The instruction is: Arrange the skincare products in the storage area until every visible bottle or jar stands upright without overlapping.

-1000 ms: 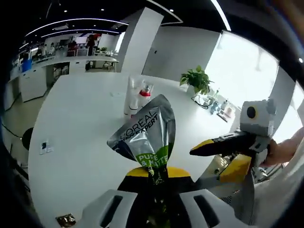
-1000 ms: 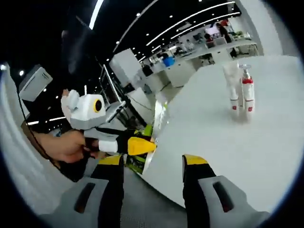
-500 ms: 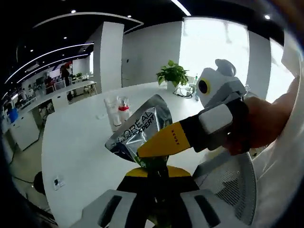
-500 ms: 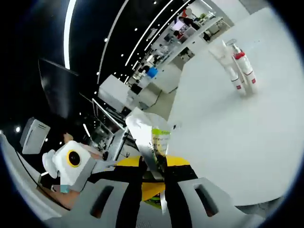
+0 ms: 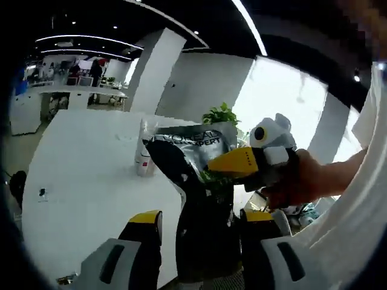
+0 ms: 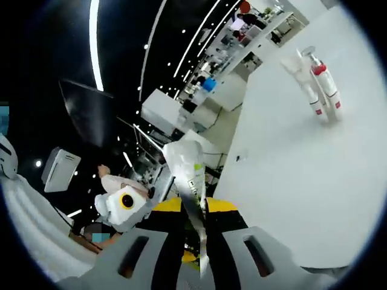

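My right gripper (image 6: 195,219) is clamped on the silver L'Oreal tube (image 5: 192,145), holding it up in the air off the bench (image 6: 290,181). My left gripper (image 5: 195,220) has its jaws spread wide just below the tube. Two red-and-white bottles (image 6: 320,90) stand upright together on the bench, well apart from the tube
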{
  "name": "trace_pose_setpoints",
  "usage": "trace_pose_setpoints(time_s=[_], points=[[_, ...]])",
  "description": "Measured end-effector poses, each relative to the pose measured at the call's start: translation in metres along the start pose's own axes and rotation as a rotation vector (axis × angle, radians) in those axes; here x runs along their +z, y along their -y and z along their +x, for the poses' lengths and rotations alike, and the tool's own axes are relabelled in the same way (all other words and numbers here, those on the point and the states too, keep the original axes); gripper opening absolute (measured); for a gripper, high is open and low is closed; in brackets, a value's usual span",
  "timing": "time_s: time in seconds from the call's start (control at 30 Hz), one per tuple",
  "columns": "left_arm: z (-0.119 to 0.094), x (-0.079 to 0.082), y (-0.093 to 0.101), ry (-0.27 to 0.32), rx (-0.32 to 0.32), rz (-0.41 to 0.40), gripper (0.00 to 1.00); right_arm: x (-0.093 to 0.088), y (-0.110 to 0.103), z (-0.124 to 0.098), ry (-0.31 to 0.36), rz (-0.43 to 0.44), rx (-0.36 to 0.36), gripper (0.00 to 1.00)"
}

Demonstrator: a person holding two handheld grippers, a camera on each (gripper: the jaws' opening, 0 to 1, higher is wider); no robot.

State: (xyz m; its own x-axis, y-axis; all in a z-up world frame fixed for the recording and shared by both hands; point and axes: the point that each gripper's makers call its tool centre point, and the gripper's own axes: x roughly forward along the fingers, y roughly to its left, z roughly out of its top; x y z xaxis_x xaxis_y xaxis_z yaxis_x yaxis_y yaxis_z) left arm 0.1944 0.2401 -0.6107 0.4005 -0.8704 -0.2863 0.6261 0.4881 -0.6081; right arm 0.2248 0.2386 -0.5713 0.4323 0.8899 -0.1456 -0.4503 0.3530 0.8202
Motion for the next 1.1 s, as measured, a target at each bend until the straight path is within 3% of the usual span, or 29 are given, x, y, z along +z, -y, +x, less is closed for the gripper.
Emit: trace_pose_setpoints(time_s=[0.03,0.07,0.1,0.13,0.17,0.3,0.4,0.43,0.5,0.53,0.57,0.67,0.73,0.8,1.1], points=[[-0.001,0.005,0.006,0.025,-0.061,-0.07,0.51,-0.001,-0.003,0.0,-0.011,-0.009,0.02,0.1],[-0.002,0.014,0.015,0.072,-0.159,-0.188,0.51,-0.002,-0.011,0.0,-0.025,-0.026,0.062,0.1],[-0.005,0.027,0.019,0.133,-0.212,-0.274,0.49,-0.003,-0.018,0.001,-0.032,-0.023,0.102,0.1],[-0.006,0.031,0.018,0.153,-0.216,-0.283,0.46,-0.004,-0.023,0.002,-0.041,-0.016,0.13,0.1],[-0.009,0.029,0.02,0.128,-0.256,-0.248,0.43,-0.001,-0.029,0.003,-0.023,0.0,0.159,0.1],[-0.011,0.03,0.033,0.103,-0.343,-0.318,0.39,-0.002,-0.035,0.005,-0.045,0.015,0.219,0.1],[-0.015,0.032,0.049,0.08,-0.449,-0.418,0.25,0.0,-0.039,0.006,-0.047,0.053,0.257,0.1],[-0.016,0.035,0.049,0.088,-0.453,-0.474,0.25,-0.001,-0.04,0.005,-0.051,0.038,0.264,0.1],[-0.018,0.038,0.041,0.114,-0.434,-0.491,0.18,0.002,-0.038,0.004,-0.043,0.044,0.267,0.1],[-0.021,0.043,0.041,0.133,-0.455,-0.5,0.1,0.001,-0.03,0.005,-0.05,0.035,0.235,0.1],[-0.021,0.045,0.035,0.149,-0.434,-0.514,0.1,0.004,-0.034,0.004,-0.04,0.063,0.263,0.09],[-0.019,0.046,0.032,0.158,-0.395,-0.46,0.08,0.005,-0.032,0.006,-0.039,0.072,0.254,0.08],[-0.023,0.051,0.025,0.186,-0.372,-0.496,0.03,0.012,-0.033,0.006,-0.007,0.099,0.279,0.05],[-0.026,0.054,0.026,0.202,-0.376,-0.471,0.02,0.017,-0.033,0.008,0.03,0.148,0.291,0.04],[-0.034,0.051,0.026,0.232,-0.376,-0.476,0.02,0.013,-0.044,0.008,0.02,0.094,0.315,0.02]])
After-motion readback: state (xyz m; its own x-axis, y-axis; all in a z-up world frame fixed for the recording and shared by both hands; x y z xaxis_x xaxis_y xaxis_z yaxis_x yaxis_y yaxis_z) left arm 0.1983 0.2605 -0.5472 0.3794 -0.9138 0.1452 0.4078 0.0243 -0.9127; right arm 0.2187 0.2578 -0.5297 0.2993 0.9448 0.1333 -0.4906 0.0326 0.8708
